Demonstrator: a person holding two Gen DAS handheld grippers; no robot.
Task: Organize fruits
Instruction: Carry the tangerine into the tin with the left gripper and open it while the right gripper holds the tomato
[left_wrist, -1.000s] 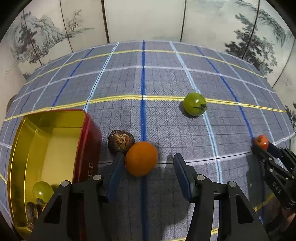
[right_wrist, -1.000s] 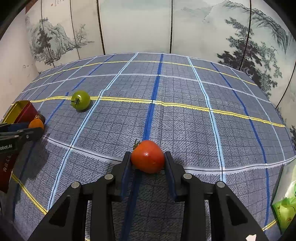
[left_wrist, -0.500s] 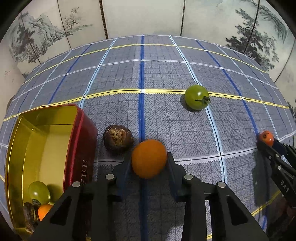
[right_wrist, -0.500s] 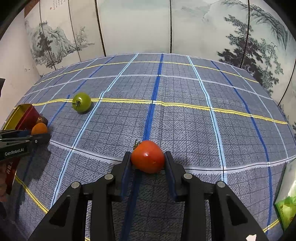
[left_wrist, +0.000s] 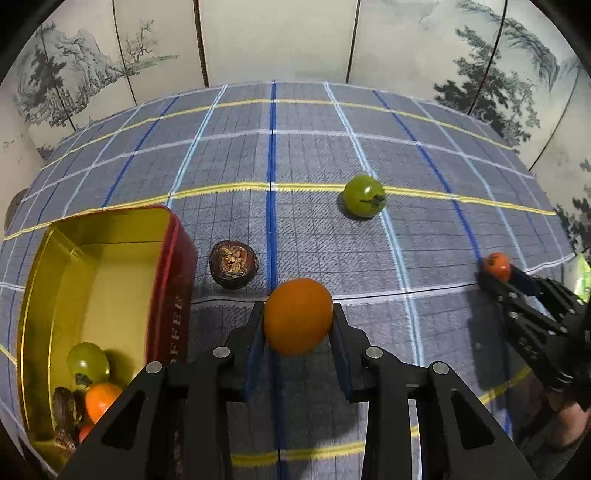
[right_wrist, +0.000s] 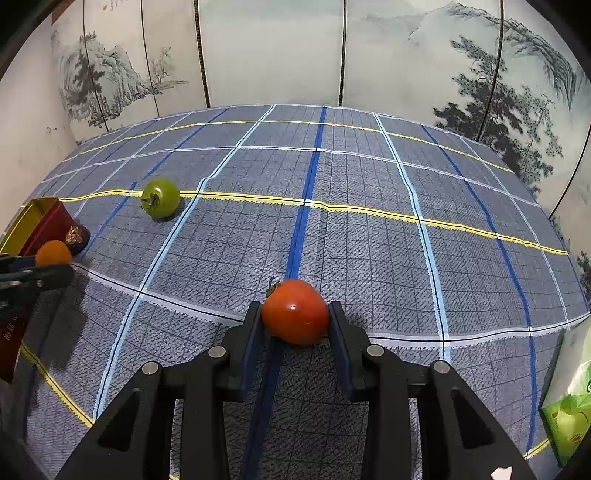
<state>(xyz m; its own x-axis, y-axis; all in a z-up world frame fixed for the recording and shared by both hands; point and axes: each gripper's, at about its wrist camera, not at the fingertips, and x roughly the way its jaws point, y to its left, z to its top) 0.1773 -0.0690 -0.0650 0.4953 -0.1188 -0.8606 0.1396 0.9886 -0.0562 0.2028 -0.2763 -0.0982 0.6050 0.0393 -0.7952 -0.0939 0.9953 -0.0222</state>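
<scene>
Two grippers, both loaded. My left gripper (left_wrist: 298, 322), low centre of its wrist view, is clamped on an orange fruit (left_wrist: 297, 316), pads pressing both sides. My right gripper (right_wrist: 295, 320), low centre of its own view, grips a red tomato (right_wrist: 294, 311), stem pointing upper left.

A red tin (left_wrist: 173, 295) with a gold interior sits at lower left of the left view; I see a green fruit, an orange one and dark pieces in its near corner. A dark brown fruit (left_wrist: 233, 264) rests on the plaid cloth (left_wrist: 332, 147) just right of the tin, apart from the held orange. A green tomato (left_wrist: 364, 195) lies alone, right of centre, on the yellow stripe.
</scene>
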